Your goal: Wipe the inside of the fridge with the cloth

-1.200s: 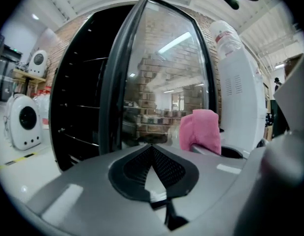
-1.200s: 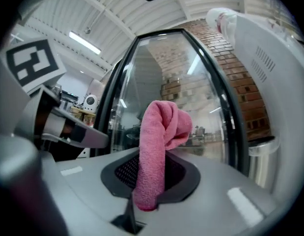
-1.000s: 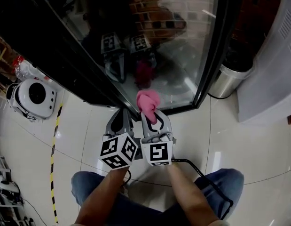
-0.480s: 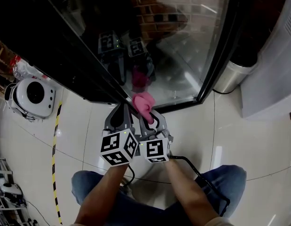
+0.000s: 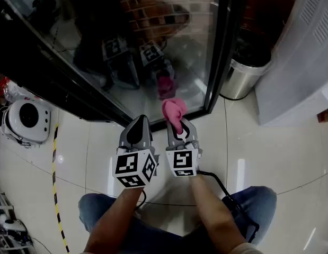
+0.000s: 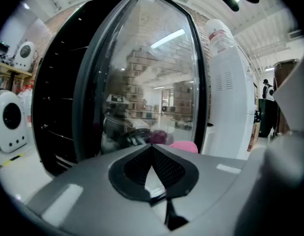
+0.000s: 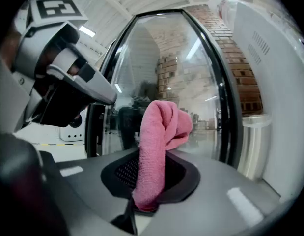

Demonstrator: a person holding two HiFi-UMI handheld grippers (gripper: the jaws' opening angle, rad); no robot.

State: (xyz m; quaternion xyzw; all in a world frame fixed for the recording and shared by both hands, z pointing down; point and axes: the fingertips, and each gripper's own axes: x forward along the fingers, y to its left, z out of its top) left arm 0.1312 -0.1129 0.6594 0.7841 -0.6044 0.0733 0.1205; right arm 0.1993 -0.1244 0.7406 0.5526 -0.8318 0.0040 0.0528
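Cloth [image 5: 174, 112]: pink, nubby microfibre, bunched into a soft roll that flops over at the top. It is pinched in the right gripper [image 5: 177, 125], sticking out at the gripper's 12 o'clock. Right gripper view: cloth [image 7: 159, 141] wedged between the dark mesh-textured pads, jaws narrow and clamped on its lower end, loose end drooping toward 2 o'clock.

Left gripper [image 5: 140, 121] just beside it at 9 o'clock. It has a grey plastic shell, with jaws closed to a point and nothing between them. Left gripper view confirms it: the pads [image 6: 164, 168] meet at the tip, empty. Each gripper carries a white cube with black square markers.

Fridge [image 5: 219, 52] at 12 o'clock of both grippers: black frame and a curved-looking glass door [image 5: 174, 52]. The glass reflects brick wall, both grippers and the cloth. Cloth tip is near the bottom door rail; can't tell whether it touches.

Floor [image 5: 259, 142]: glossy pale tiles. Round brushed-steel bin [image 5: 237, 86] at 2 o'clock. White ribbed appliance [image 5: 296, 52] at 3 o'clock. Round white device [image 5: 26, 121] at 9 o'clock. Yellow-black tape strip [image 5: 55, 184] at 8 o'clock. Person's jeans [image 5: 254, 205] at 6 o'clock.
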